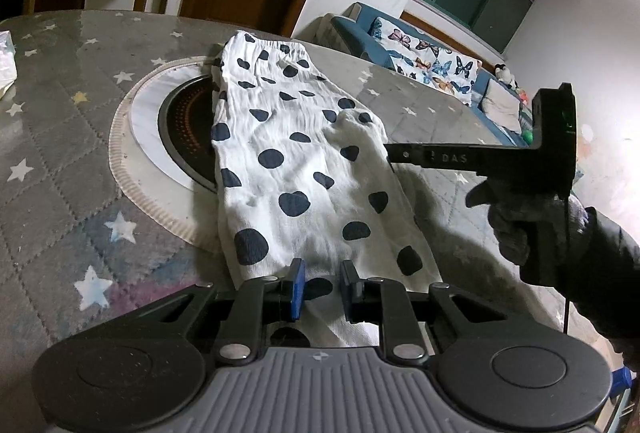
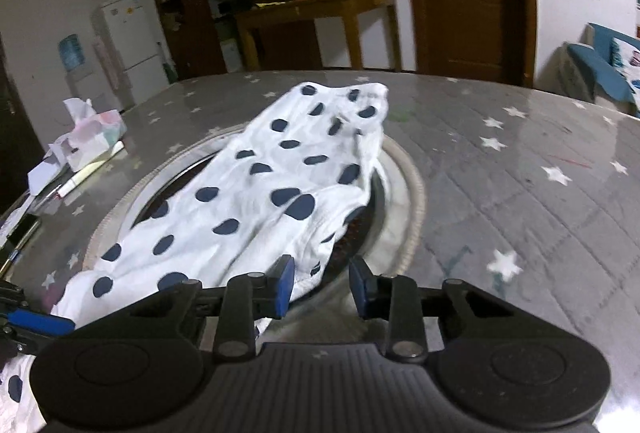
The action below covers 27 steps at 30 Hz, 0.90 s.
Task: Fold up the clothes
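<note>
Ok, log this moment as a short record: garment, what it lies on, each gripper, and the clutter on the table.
garment: white polka-dot garment, laid out lengthwise, wrinkled
surface: table with grey star-print cover
under garment: round dark insert at the table centre, partly covered
left gripper: open, fingers over the garment's near end
right gripper: open, at the garment's side edge, nothing clamped
clutter: tissue box near the table edge
fold status: no finished fold visible
</note>
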Available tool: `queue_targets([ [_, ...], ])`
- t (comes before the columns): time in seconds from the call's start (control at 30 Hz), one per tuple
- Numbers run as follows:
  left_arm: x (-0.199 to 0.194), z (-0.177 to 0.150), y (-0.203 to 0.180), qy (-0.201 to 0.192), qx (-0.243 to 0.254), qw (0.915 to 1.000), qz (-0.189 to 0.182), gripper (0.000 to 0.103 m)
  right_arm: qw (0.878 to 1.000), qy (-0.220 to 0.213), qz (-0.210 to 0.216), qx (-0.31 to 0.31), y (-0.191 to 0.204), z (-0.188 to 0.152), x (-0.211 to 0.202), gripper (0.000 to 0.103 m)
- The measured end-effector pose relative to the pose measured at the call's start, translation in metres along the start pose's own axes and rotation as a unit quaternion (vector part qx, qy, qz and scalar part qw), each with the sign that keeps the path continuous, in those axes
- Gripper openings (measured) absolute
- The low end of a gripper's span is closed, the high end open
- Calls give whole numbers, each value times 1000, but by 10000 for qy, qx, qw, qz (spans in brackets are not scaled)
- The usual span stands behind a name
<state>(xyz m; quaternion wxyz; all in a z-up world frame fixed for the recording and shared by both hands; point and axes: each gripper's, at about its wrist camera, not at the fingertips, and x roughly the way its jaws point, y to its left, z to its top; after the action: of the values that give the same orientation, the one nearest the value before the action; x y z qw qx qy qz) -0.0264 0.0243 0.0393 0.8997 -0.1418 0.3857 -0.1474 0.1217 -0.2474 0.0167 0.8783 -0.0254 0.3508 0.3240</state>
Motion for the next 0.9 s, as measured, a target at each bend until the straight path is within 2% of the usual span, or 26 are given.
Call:
queue_targets([
  [0.57, 4, 2, -5, 29, 25, 10000, 64, 26, 9989, -280, 356, -132, 7, 4, 10, 27],
  [0.63, 4, 2, -6, 19, 27, 10000, 74, 26, 9988, -246, 422, -41, 5, 4, 14, 21],
  [0.67, 3, 1, -6, 13, 27, 10000, 77, 26, 9987, -229, 457, 7, 4, 4, 16, 12],
  [0.7, 3, 1, -6, 6, 26, 10000, 77, 26, 9987, -243, 457, 44, 3, 4, 15, 8],
  [0.77, 3, 1, -5, -3, 13, 10000, 73, 26, 9985, -278, 449, 116, 2, 3, 10, 5],
  [0.9, 3, 1, -5, -9, 36, 10000, 70, 26, 9986, -467, -144, -213, 2, 5, -16, 4],
])
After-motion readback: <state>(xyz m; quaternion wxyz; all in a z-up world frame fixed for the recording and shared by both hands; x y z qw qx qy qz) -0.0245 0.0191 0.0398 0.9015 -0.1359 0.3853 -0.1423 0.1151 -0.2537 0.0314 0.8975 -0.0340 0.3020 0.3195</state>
